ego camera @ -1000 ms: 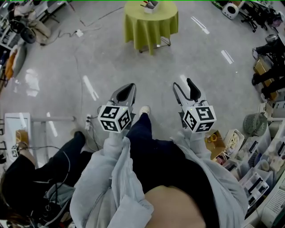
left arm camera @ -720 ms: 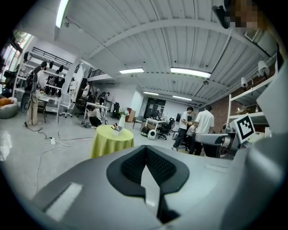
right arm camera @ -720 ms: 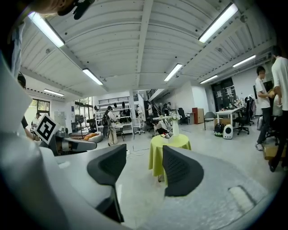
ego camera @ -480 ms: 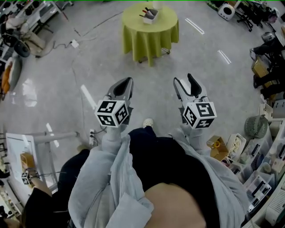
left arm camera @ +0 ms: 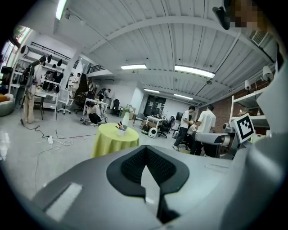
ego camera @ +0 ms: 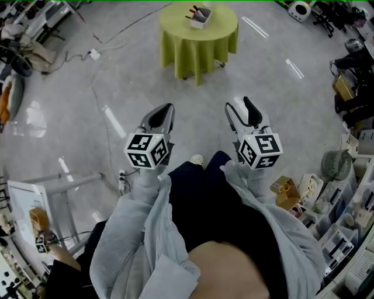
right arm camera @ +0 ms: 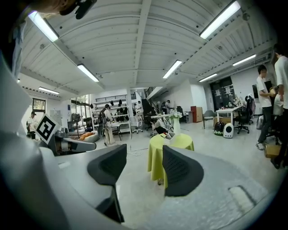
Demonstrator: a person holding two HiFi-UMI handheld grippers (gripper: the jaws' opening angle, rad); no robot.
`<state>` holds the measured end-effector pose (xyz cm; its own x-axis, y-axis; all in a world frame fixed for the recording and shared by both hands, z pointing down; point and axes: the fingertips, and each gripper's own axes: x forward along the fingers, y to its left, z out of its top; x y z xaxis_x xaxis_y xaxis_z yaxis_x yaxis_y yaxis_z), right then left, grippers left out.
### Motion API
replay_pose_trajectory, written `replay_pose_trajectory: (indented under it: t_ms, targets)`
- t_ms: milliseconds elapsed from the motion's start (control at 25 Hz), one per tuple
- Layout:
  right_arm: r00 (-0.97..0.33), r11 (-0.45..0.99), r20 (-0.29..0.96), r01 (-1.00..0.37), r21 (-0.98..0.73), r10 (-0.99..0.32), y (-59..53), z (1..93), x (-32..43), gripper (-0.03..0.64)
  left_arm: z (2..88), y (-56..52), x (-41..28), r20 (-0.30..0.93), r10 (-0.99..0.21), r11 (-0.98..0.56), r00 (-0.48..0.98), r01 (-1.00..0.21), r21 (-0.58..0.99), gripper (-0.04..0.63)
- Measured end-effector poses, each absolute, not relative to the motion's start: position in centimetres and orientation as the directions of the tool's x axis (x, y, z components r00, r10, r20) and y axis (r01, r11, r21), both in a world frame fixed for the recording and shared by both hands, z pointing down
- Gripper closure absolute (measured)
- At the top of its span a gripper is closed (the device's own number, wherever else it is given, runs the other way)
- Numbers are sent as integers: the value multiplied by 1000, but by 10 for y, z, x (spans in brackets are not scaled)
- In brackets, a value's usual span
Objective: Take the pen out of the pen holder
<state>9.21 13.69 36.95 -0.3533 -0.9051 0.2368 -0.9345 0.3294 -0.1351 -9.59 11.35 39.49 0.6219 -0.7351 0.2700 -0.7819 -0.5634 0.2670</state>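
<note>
A round table with a yellow-green cloth (ego camera: 198, 41) stands far ahead across the floor. On it sits a white pen holder (ego camera: 200, 16) with several pens (ego camera: 193, 9) sticking out. Both grippers are held at waist height, well short of the table. My left gripper (ego camera: 162, 112) is shut, its pads pressed together with nothing between them. My right gripper (ego camera: 242, 108) is open and empty. The left gripper view has the table (left arm camera: 112, 140) and holder (left arm camera: 120, 128) left of its jaws. In the right gripper view the table (right arm camera: 170, 150) shows between the jaws.
Cables and a power strip (ego camera: 93, 55) lie on the floor at the left. A white metal frame (ego camera: 64, 175) stands at my left, cluttered shelves and a fan (ego camera: 334, 163) at my right. People (left arm camera: 204, 130) stand in the background, and a vase (right arm camera: 176, 126) is on the table.
The table has drawn slightly nearer as the person steps forward, one shoe showing below. Both grippers keep their pose, left shut and right open.
</note>
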Motion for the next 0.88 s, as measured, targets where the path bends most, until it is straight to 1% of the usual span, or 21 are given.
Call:
replay_pose_trajectory:
  t_ms: [240,480,880]
  targets:
    - [-386,354,282,-922,-158,-879,121,388,81,370,411,108,-110,302,-745,-521,595,-801,293,577]
    - [-419,389,284,-907,-159,-862,87,393,69,370,417,83,-123,309,-767,-484,563,-823,299,577]
    - [-453,430,266,-891,-143,-851,-16,378,76,371,399,-13,-122,284,-797,-464,533,-841,279,577]
